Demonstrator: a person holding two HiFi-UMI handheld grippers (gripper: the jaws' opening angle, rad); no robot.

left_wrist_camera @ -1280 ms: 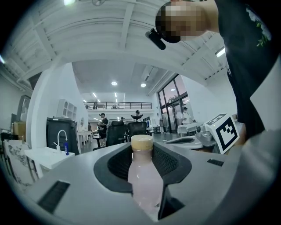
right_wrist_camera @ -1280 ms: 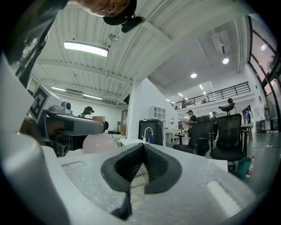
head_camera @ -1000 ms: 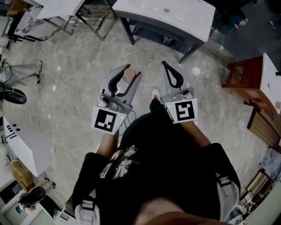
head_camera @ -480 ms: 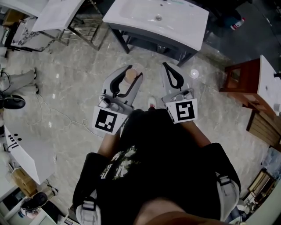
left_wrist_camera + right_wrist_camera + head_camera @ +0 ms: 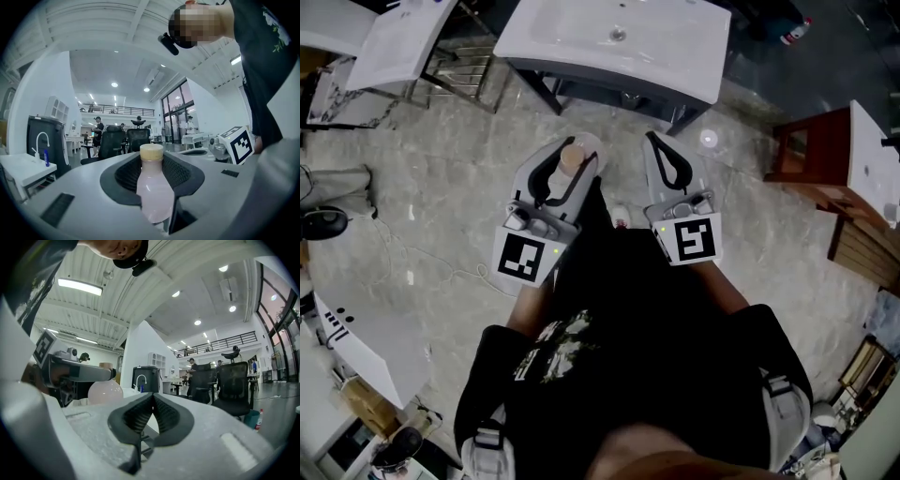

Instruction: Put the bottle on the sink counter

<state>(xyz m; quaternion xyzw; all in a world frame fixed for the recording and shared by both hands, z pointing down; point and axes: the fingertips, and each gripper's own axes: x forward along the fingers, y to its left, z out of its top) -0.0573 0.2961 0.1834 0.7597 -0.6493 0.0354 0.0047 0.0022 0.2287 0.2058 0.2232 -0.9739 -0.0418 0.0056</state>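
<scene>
The pale pink bottle point(image 5: 153, 187) with a tan cap is held upright in the left gripper point(image 5: 569, 172), its body clamped between the dark ribbed pads at a middling width. It is carried in the air above the marble floor point(image 5: 441, 187), in front of the person's body, and nothing supports it but the jaws. The right gripper point(image 5: 658, 145) is seen empty, its pads drawn together at the tips. The white sink counter point(image 5: 684, 58) lies ahead, near the top edge of the head view, just beyond both grippers. Its front edge has not yet been crossed by the bottle. The pick-up can be judged done. What is left is the last reach over that front edge, the setting down of the bottle upright on the flat rim beside the basin, and the release.
</scene>
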